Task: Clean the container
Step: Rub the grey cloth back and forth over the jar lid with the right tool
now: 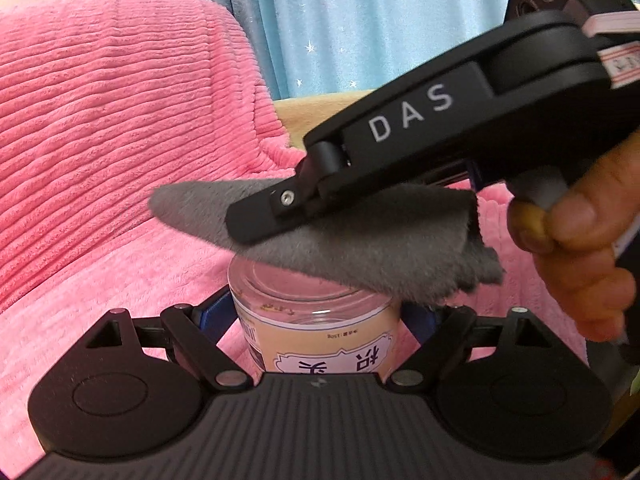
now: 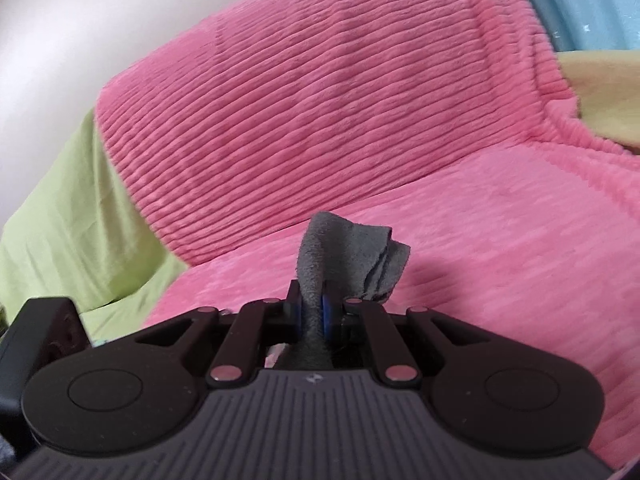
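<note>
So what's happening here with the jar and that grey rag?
A person is cleaning a jar using two hand-held grippers. The left hand-held gripper is shut on the clear labelled jar, holding it above a pink blanket. The right hand-held gripper pinches a grey cloth and holds it over the jar's top end. Whether the cloth is touching the jar can't be told.

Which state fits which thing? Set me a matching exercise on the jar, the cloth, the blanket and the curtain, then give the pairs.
Things:
1. clear labelled jar
2. grey cloth
3. pink blanket
4. blue curtain

States:
A. hangs in the background, dotted with stars
B. pinched in the right gripper
C. ribbed, spread beneath everything
D. clamped in the left gripper, open mouth forward

Pairs: 1-D, 2-B, 3-C, 4-A
</note>
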Demonstrator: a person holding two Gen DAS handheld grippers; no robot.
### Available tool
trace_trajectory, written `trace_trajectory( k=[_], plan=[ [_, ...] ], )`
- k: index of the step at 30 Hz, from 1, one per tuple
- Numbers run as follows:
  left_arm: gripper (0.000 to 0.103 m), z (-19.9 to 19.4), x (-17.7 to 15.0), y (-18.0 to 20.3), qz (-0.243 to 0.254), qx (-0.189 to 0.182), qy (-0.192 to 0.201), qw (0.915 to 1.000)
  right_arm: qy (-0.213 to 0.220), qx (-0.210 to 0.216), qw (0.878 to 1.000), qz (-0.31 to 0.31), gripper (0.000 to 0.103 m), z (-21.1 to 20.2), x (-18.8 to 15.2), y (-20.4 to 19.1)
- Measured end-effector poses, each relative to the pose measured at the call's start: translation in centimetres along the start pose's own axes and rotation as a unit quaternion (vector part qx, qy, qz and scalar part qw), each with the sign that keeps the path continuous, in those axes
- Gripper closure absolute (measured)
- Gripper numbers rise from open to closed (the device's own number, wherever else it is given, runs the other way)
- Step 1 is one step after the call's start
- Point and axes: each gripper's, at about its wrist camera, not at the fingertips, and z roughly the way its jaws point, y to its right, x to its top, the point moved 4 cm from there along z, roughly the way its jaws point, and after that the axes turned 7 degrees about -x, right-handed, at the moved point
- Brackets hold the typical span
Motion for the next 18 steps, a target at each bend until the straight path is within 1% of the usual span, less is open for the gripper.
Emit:
trace_trajectory(
  k=[4, 11, 14, 16, 18],
  plan=[
    [0.017, 0.1, 0.1, 0.2, 0.007, 0.0, 0.0, 1.0, 0.003, -0.01, 1.0, -0.004, 0.097, -0.6, -0.1, 0.5],
    [0.017, 0.0, 0.0, 0.4, 0.01, -0.001, 0.0, 0.9999, -0.005, -0.016, 1.0, -0.003, 0.097, -1.9, -0.4, 1.2],
    [0.017, 0.0, 0.0, 0.8, 0.009, 0.002, 0.0, 1.0, -0.01, -0.014, 1.0, -0.008, 0.097, -2.4, -0.5, 1.1],
    [0.017, -0.6, -0.6, -0.2, 0.016, -0.01, 0.002, 0.9998, -0.014, -0.009, 1.0, -0.008, 0.097, -2.6, -0.7, 1.0],
    [0.017, -0.6, -0.6, -0.1, 0.014, -0.01, 0.002, 0.9999, -0.018, -0.002, 1.0, -0.008, 0.096, -2.8, -0.7, 0.9]
  ],
)
